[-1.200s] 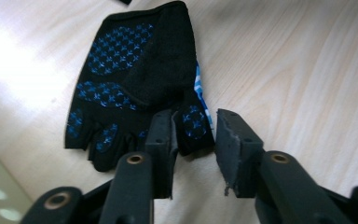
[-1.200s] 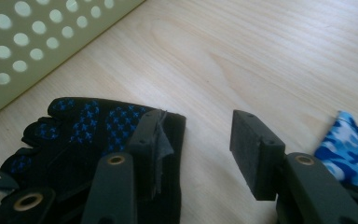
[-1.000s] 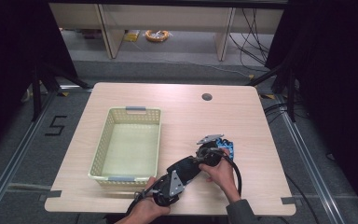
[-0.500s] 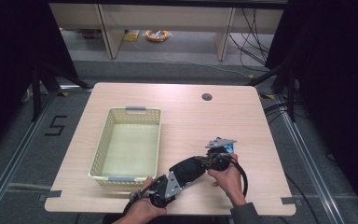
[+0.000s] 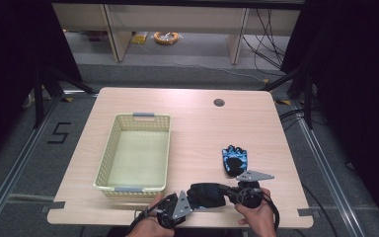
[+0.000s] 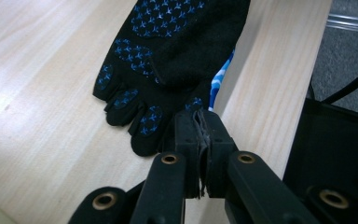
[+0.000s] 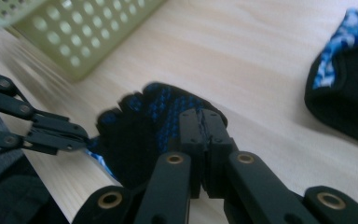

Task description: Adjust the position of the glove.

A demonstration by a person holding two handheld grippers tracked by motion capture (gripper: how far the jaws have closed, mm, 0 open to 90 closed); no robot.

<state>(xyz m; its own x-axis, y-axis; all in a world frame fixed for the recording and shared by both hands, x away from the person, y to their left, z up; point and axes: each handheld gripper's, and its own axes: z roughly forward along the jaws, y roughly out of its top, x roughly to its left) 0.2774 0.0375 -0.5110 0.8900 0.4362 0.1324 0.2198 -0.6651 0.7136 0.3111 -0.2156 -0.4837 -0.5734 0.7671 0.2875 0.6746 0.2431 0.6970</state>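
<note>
Across the pale wooden table (image 5: 192, 118) the big things lie well apart: a cream perforated basket (image 5: 134, 150) on the left half, and at the near edge the person's two hands, coming in from below with forearms low and the grippers pointed toward each other. Between them stretches a black glove with blue grip dots (image 5: 206, 194). The left gripper (image 5: 186, 199) has its jaws pinched shut on the glove's fingertip end, the right gripper (image 5: 233, 191) clamped on its other end; both have just finished closing. A second glove (image 5: 235, 159), black and blue, lies flat just beyond the right hand. On the floor left of the table a taped "5" can be read. The left gripper view reveals a blue-and-white patterned lining at the held glove's edge (image 6: 221, 77), which the high view cannot resolve.
</note>
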